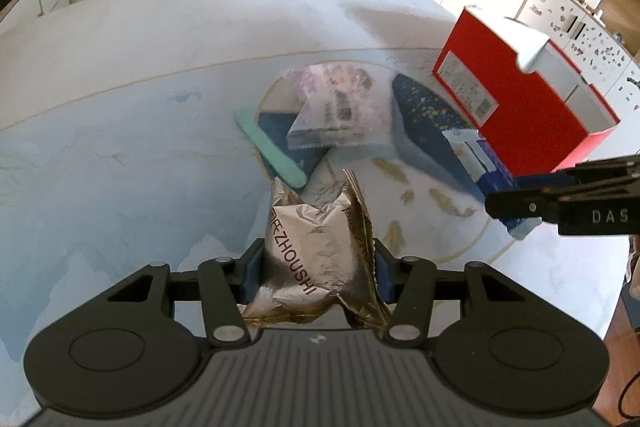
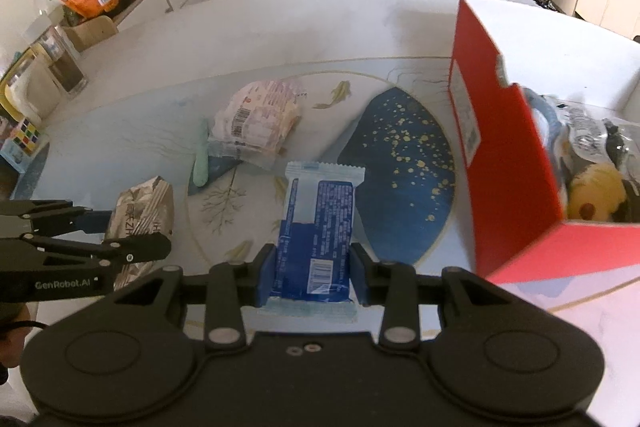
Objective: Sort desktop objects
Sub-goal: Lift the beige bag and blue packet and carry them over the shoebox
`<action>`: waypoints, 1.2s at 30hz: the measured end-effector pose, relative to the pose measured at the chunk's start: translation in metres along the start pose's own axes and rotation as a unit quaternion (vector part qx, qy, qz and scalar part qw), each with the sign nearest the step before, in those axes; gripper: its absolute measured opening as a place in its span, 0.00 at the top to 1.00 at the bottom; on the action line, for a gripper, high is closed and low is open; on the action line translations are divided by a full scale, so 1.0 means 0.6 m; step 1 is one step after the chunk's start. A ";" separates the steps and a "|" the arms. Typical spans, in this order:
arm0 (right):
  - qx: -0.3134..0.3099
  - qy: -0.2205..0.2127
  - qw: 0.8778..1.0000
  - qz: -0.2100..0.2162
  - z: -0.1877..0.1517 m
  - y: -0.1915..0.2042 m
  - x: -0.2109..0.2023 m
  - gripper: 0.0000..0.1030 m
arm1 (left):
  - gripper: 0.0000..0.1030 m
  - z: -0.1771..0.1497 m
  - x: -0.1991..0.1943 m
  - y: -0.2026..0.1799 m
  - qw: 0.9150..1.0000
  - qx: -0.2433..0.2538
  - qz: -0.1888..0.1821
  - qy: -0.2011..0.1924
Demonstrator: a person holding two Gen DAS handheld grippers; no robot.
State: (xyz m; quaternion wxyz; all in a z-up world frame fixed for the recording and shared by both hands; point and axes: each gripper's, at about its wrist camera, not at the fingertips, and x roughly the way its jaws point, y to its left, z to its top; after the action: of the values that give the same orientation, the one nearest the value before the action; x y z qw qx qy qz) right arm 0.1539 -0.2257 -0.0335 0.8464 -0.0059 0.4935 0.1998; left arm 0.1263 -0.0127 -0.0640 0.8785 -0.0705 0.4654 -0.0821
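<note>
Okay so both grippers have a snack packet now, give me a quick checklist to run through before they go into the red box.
1. Left gripper grips the silver foil packet between both fingers: ok.
2. Right gripper grips the blue and white packet between both fingers: ok.
3. Red box open at the top: ok.
4. Room left in the box: cannot tell; a yellow plush toy and a clear bag already lie inside.
5. The two grippers apart from each other: ok.
6. Table cleared: not ok; the pink packet and the mint green stick remain on it.
</note>
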 end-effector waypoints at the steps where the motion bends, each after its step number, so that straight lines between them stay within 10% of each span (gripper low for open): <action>1: 0.001 -0.002 1.000 0.002 -0.001 -0.002 -0.007 0.63 | 0.49 0.002 -0.006 -0.004 1.000 0.000 -0.001 -0.003; 36: 0.005 -0.090 0.996 0.019 0.009 -0.171 -0.196 0.63 | 0.49 0.126 -0.058 -0.265 0.994 0.069 -0.045 -0.067</action>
State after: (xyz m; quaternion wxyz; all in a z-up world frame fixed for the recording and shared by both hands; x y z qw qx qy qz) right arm 0.1428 -0.3583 0.0486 0.8835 0.0263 0.4164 0.2132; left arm 0.1571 -0.1572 0.0380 0.9060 -0.0360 0.3946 -0.1485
